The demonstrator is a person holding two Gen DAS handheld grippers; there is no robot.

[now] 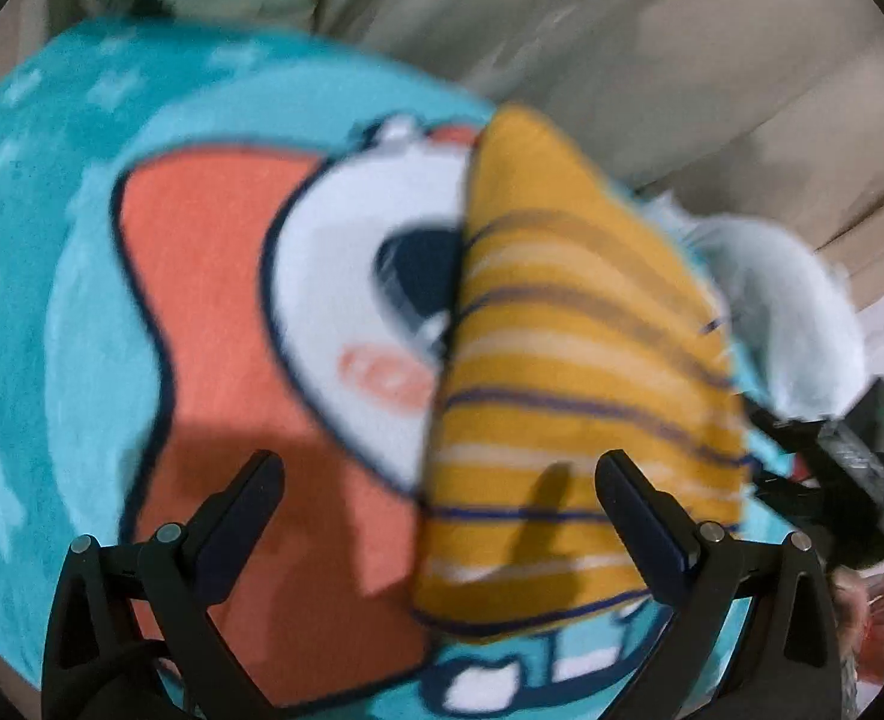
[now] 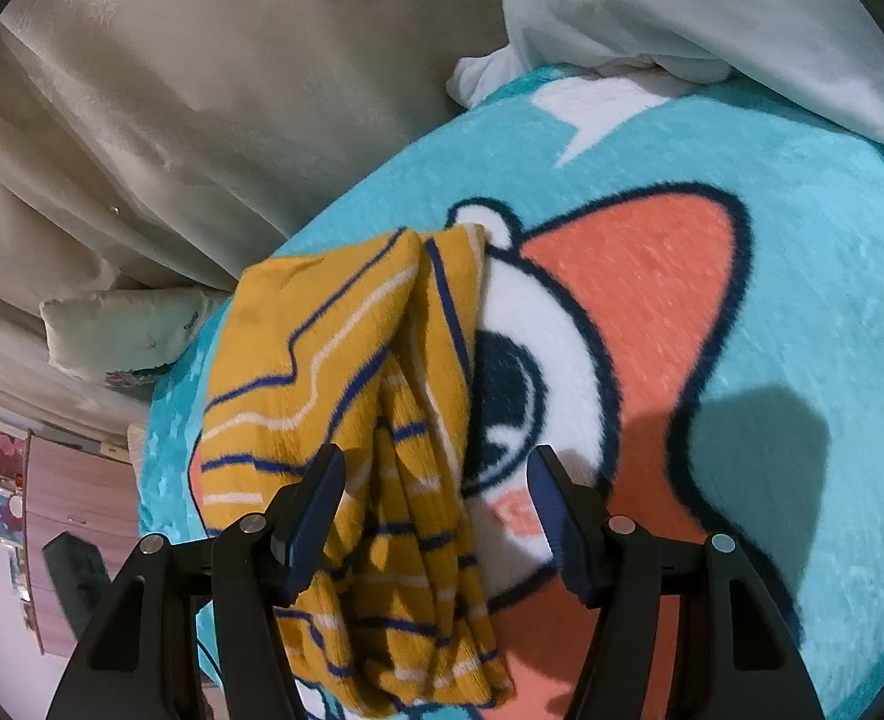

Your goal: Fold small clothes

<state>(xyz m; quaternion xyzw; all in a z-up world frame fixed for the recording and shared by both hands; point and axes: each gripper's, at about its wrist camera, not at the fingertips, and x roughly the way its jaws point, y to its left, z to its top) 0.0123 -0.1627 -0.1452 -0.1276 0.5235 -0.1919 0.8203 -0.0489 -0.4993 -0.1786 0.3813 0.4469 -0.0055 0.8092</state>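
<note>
A small mustard-yellow garment with blue and white stripes lies folded on a turquoise cartoon blanket. My left gripper is open above the blanket, with the garment's near end between and past its right finger; this view is motion-blurred. In the right wrist view the garment is bunched in folds, its near end drooping between the fingers. My right gripper is open around that end, not closed on it. The other gripper's black body shows at the right edge of the left view.
The blanket has an orange, white and navy cartoon figure. A white pillow or duvet lies at its far edge. Beige curtains hang behind. A pale cushion and pink cabinet lie left.
</note>
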